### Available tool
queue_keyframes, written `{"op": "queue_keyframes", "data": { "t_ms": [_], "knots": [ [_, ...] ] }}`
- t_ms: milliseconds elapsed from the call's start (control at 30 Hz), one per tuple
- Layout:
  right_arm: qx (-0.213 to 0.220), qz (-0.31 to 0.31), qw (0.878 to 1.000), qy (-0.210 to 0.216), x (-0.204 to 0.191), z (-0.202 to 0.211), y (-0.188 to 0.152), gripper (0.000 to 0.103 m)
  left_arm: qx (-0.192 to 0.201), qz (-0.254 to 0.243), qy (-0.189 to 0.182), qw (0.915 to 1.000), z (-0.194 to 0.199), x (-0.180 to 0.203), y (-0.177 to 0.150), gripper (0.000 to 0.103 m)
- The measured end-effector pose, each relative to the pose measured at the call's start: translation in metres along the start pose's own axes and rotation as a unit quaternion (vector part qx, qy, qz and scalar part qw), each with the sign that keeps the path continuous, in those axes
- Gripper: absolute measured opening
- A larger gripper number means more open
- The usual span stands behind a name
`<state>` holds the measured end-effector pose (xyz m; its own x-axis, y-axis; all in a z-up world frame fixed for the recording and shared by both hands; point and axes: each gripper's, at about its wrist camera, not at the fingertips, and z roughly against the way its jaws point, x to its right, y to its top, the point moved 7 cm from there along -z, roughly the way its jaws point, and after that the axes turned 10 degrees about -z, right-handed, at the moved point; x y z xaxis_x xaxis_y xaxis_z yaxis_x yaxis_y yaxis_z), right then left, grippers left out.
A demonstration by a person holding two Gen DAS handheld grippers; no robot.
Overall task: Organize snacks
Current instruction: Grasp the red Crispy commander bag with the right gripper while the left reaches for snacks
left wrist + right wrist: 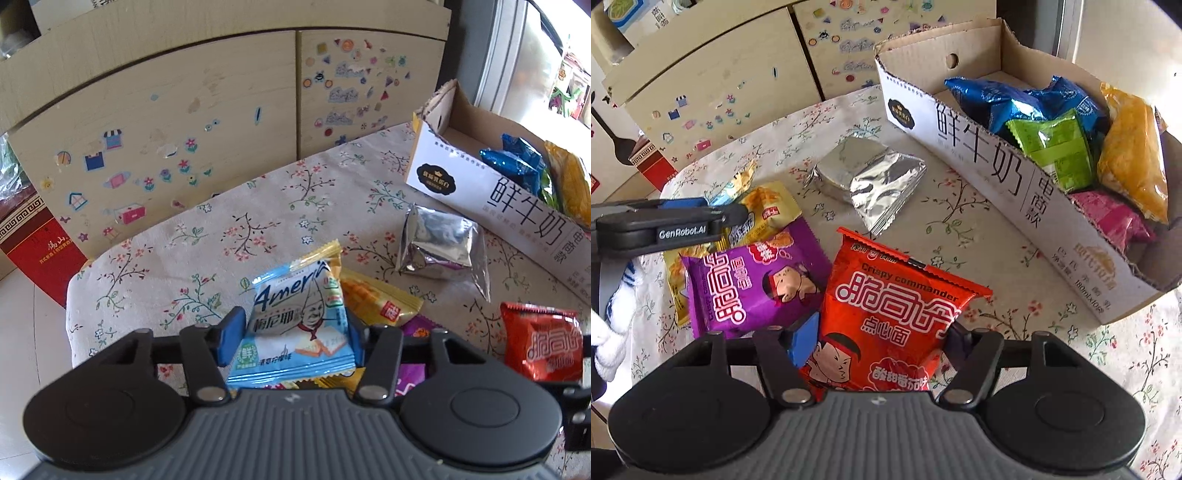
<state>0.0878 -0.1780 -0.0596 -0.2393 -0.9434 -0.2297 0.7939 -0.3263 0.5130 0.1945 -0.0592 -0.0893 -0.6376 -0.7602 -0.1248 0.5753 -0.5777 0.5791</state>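
Between the blue pads of the left claw (291, 341), near the bench's front edge, sits a light-blue and white plastic snack packet (299, 325) printed with a cartoon chef; the jaws pinch it at both side edges and it stands tilted up off the pile. It looks light, air-puffed and crinkly, so the film will likely yield and slide under pressure; a hold across the body just inside the side seams, as now, seems safer than the thin crimped ends. Beneath it lie a yellow cracker packet (373, 299) and a purple noodle-snack packet (753, 284). Beside these, the right claw (877, 339) straddles a red "Crispy commander" noodle-snack packet (901, 314); its pads sit against the packet's flanks, half closed, though how firmly they press I cannot tell. That one probably holds brittle dry noodles, so a gentle squeeze on the sides is wise. Further toward the bench's middle rests a silver foil pouch (868, 181), glossy and likely slippery. Along the right edge of the floral-clothed bench (192, 254) stands an open white cardboard milk carton box (997, 173), already holding blue, green, orange and pink packets, probably the destination.
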Motion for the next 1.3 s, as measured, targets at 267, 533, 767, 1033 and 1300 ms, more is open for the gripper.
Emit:
{"op": "queue_keyframes", "data": {
  "t_ms": [267, 533, 767, 1033, 1300],
  "knots": [
    [0.003, -0.007, 1.0, 0.004, 0.006, 0.004, 0.005, 0.074, 0.009, 0.037, -0.011, 0.9992, 0.01, -0.015, -0.002, 0.047],
    [-0.002, -0.008, 1.0, 0.011, 0.004, 0.006, 0.003, 0.074, 0.02, 0.017, 0.012, 0.9996, 0.001, -0.017, 0.003, 0.076],
    [-0.004, -0.017, 1.0, 0.015, 0.006, 0.007, 0.004, 0.074, 0.021, -0.037, 0.012, 0.999, -0.014, -0.02, 0.018, 0.091],
    [-0.006, -0.02, 1.0, 0.015, 0.008, 0.007, 0.005, 0.074, 0.019, -0.013, -0.048, 0.9986, -0.032, -0.022, 0.012, 0.079],
    [-0.001, -0.017, 1.0, 0.019, 0.004, 0.009, 0.011, 0.074, 0.045, -0.02, -0.069, 0.9964, -0.018, -0.013, 0.01, 0.049]
  ]
}}
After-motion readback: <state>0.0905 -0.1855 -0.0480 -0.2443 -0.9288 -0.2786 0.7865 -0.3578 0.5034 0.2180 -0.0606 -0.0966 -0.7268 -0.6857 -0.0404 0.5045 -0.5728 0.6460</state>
